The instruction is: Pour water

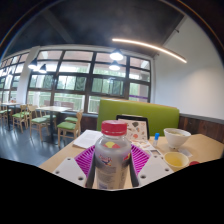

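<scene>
The gripper (112, 160) has its jaws clenched on a clear plastic water bottle (112, 158) with a red cap, held upright between the purple pads (86, 157). Just beyond it on the wooden desk (205, 150) sits a cup of yellow liquid (176, 159), then a white bowl (177, 136). A green bench seat (137, 114) stands behind, with large windows (85, 80) farthest off.

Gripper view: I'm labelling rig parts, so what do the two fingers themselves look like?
The gripper has two pale grey, blocky fingers. Each carries a magenta pad on its inner face, ridged with a sawtooth edge. No cables, markings or sleeve show.
</scene>
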The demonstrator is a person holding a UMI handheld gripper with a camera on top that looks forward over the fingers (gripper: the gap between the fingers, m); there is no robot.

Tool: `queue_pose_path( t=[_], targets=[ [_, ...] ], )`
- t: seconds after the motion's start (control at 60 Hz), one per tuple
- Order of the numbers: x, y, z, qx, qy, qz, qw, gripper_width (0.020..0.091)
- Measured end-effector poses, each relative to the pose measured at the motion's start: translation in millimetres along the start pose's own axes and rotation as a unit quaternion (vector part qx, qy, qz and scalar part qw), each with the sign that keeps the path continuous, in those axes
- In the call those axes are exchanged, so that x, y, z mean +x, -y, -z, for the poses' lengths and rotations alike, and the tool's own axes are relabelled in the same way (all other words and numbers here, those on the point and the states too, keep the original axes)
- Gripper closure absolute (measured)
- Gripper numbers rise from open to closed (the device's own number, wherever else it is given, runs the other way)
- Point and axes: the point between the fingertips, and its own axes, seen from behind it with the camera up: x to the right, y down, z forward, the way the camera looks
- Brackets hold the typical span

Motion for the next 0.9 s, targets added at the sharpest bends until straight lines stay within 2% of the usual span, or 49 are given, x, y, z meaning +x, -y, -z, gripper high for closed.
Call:
queue_pose_path(
  t=[0.083, 0.183, 0.383, 0.483, 0.533, 0.6, 0.65, 0.717, 0.833, 0.9],
  targets=[
    [4.6, -2.4, -10.3, 0.006, 0.005, -0.001, 1.0, 0.0627],
    [10.1, -5.8, -13.4, 0.004, 0.007, -0.028, 1.0, 0.0718],
    [18.8, -3.6, -16.6, 0.003, 0.005, -0.061, 0.998, 0.0721],
    [24.8, 8.9, -10.0, 0.002, 0.016, -0.169, 0.986, 0.072],
    [43.8, 13.7, -16.2, 0.017, 0.03, -0.252, 0.967, 0.0718],
    [61.2, 32.4, -5.1, 0.023, 0.042, -0.38, 0.924, 0.072],
    [82.0, 30.2, -12.2, 0.031, 0.062, -0.474, 0.878, 0.0721],
    [95.8, 38.5, -10.6, 0.038, 0.086, -0.606, 0.79, 0.0723],
    [113.5, 44.5, -0.9, 0.035, 0.116, -0.791, 0.6, 0.0721],
    [125.8, 41.4, -1.6, 0.041, 0.128, -0.837, 0.53, 0.0722]
  ],
)
